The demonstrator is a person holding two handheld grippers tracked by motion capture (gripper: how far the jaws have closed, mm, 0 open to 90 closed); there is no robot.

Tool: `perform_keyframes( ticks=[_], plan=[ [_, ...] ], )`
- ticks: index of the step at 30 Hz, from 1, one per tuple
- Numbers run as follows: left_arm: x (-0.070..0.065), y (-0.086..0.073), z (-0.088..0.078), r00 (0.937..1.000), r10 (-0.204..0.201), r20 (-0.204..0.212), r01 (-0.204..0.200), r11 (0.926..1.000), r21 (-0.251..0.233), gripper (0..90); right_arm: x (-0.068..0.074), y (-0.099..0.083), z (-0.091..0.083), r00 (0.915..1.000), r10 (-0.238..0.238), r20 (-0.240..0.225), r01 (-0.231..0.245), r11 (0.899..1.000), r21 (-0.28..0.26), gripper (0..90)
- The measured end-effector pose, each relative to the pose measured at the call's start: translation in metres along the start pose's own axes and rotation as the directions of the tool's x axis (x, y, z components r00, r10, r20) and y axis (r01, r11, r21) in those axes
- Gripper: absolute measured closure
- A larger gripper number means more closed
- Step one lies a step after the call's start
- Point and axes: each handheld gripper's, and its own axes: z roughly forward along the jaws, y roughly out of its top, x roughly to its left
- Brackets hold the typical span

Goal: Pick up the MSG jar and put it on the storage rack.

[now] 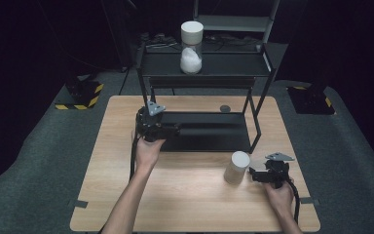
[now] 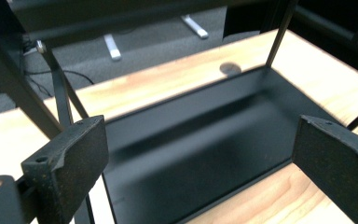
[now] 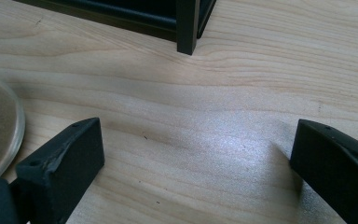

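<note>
My left gripper (image 1: 173, 129) gapes wide over the shelf's bottom tray (image 1: 209, 139) — my right gripper (image 1: 253, 174), equally wide, sits beside the jar (image 1: 236, 167).

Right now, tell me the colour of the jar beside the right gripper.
The jar is pale beige with a lighter flat top, standing on the wooden table; the high view shows it best.

I saw a jar (image 1: 191, 47) of white stuff on the rack's top shelf | a small dark disc (image 1: 225, 108) on the wooden table (image 1: 102, 195) | yellow-black striped floor blocks (image 1: 84, 94).
</note>
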Motion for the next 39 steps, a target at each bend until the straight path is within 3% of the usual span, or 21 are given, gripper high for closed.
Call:
perform_keyframes(
  ticks=[9,22,28,39],
  plan=[
    [0.002,-0.026,0.012,0.9997,-0.024,-0.005,0.024,0.9995,0.022,4.0,0.0,0.0,0.0,1.0,-0.002,0.0,0.002,1.0,-0.001,2.0],
    [0.001,-0.051,0.027,1.0,-0.007,-0.002,0.007,0.9985,0.055,4.0,0.0,0.0,0.0,1.0,-0.002,0.0,0.002,1.0,0.0,2.1],
    [0.001,-0.065,0.035,0.9995,-0.031,0.002,0.031,0.9968,0.074,4.1,0.0,0.0,0.0,1.0,-0.003,0.0,0.003,1.0,0.0,2.1],
    [-0.002,-0.085,0.052,0.9992,-0.04,-0.007,0.041,0.9911,0.127,4.1,0.0,0.0,0.0,1.0,0.0,0.0,0.0,1.0,-0.001,2.1]
  ],
)
